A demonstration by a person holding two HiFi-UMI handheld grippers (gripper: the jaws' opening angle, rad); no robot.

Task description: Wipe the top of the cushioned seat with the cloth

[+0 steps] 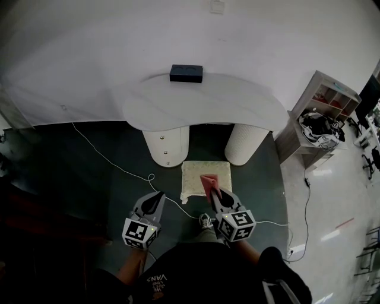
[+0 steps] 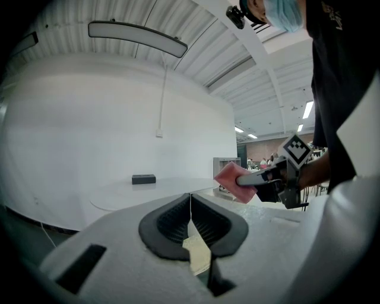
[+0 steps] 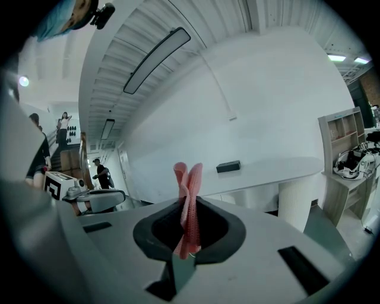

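**Curved White Wall Backs a Rounded Surface on a Dark Floor**

A curved white wall (image 1: 119, 47) rises behind a pale, kidney-shaped surface (image 1: 237, 104). It stands on a smooth pedestal (image 1: 167, 145) and a ribbed pedestal (image 1: 245, 144). A small dark box (image 1: 186, 73) sits at its back edge. A thin white cable (image 1: 151, 177) trails across the dark grey-green floor (image 1: 77, 172). A wooden shelf unit (image 1: 332, 95) stands to the right. A long strip light (image 2: 138, 37) hangs under the ribbed ceiling (image 2: 119, 12).

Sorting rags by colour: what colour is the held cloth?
Pink; the cloth shows best in the right gripper view.
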